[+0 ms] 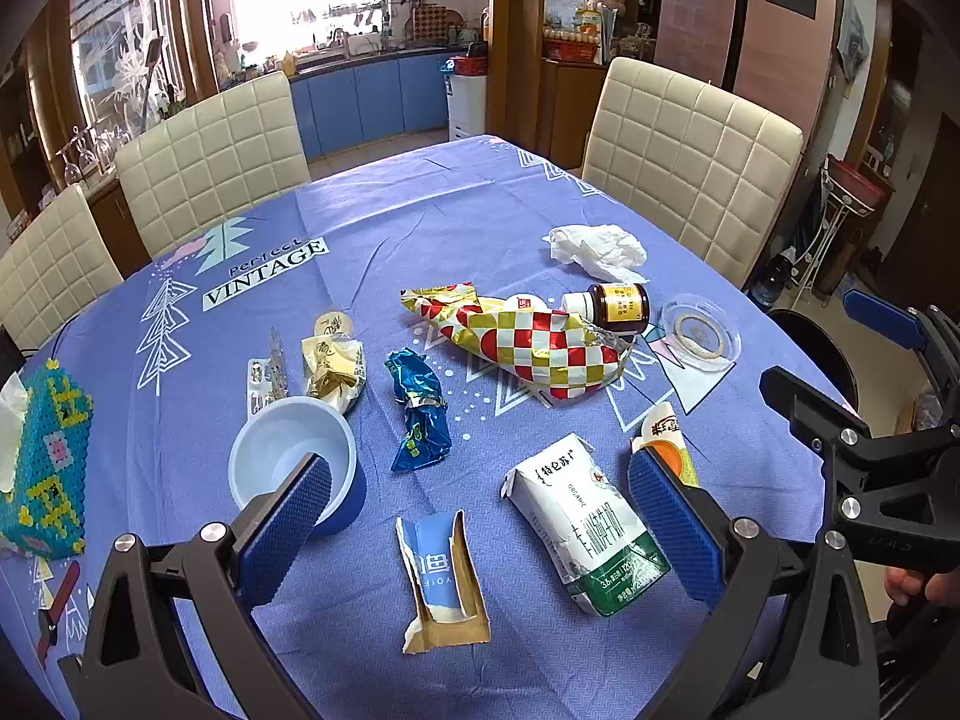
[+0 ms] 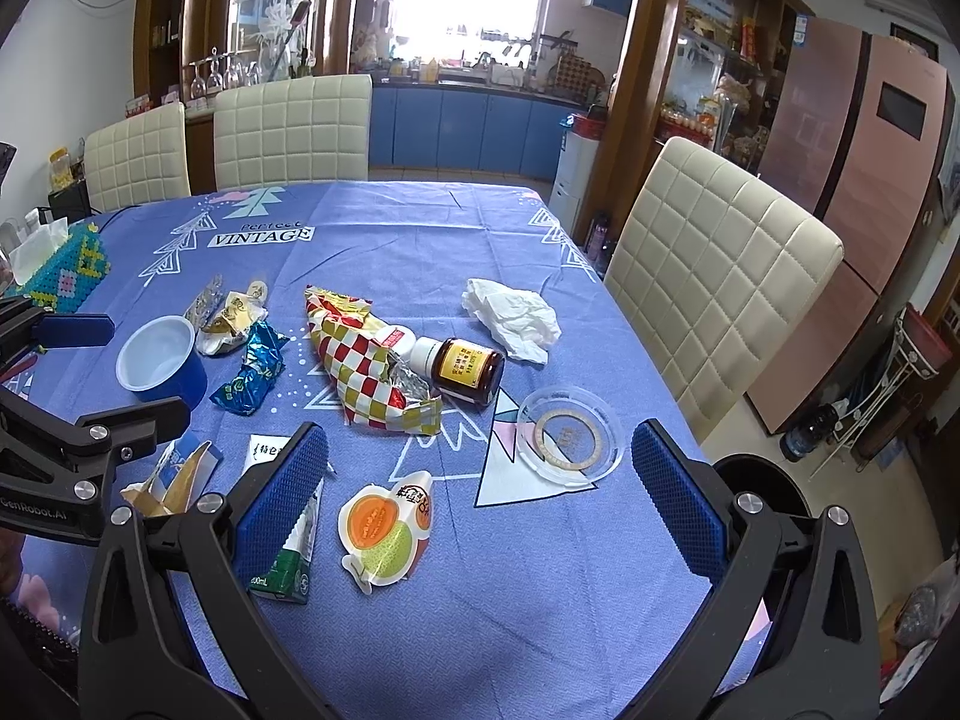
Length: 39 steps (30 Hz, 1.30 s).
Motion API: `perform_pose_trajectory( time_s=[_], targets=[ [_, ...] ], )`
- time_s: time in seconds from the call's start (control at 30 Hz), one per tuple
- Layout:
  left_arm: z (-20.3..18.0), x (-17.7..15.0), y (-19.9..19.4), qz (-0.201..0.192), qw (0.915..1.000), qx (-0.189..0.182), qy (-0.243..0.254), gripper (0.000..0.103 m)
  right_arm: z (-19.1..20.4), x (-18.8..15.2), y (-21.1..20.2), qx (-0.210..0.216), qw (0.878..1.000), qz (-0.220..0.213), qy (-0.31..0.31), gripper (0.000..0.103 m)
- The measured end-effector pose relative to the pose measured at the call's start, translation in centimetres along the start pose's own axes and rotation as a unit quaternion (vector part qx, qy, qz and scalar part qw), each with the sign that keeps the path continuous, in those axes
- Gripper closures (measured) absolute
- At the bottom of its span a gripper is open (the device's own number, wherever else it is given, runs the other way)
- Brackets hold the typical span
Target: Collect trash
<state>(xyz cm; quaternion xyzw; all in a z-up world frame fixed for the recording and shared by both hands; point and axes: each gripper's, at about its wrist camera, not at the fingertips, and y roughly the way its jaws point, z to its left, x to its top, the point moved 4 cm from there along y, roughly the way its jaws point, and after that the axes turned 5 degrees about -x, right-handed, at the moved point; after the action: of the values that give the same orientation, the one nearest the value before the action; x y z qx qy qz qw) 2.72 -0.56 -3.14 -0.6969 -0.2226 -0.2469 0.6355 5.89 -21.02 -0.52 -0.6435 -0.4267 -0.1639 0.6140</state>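
Left gripper (image 1: 480, 516): jaws wide apart, holding nothing, hovering over the near edge of the table (image 1: 420, 192).
Blue cup (image 1: 294, 462): upright at the near left, empty; probably light and stiff-walled, best pinched across the rim.
Yellow wrappers (image 1: 333, 369): crumpled just beyond the cup, beside a blister pack (image 1: 264, 375); soft and light, take a bunched fold.
Blue foil wrapper (image 1: 420, 408): centre, twisted; likely slippery, so grip the crinkled middle.
Torn paper packet (image 1: 441, 582): flat, near centre; thin, so catch a raised torn edge.
Checked snack bag (image 1: 528, 342): far centre, its open end touching the brown bottle (image 1: 618, 306).
Brown bottle: on its side, possibly glass, so heavier and liable to roll; take it across the body.
Milk carton (image 1: 582, 522): near right, dented and lying flat; light, semi-stiff, grip across its narrow sides.
Fruit-print lid (image 2: 387, 528): near the carton, thin and flexible.
Tissue (image 1: 597, 249): far right, very soft.
Clear lid (image 1: 699, 333): right, flat and slick; hard to lift except by its rim.
Right gripper (image 2: 480, 504): jaws wide apart, empty, above the fruit-print lid.
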Motion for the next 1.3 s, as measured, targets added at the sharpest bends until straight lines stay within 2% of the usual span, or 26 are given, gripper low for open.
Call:
perform_pose_trajectory(
  time_s=[1.3],
  targets=[
    [-0.26,-0.09,0.03,0.001,1.0,-0.002,0.0,0.006,-0.27,-0.27,-0.41,-0.003,1.0,0.001,0.004,0.003]
  ],
)
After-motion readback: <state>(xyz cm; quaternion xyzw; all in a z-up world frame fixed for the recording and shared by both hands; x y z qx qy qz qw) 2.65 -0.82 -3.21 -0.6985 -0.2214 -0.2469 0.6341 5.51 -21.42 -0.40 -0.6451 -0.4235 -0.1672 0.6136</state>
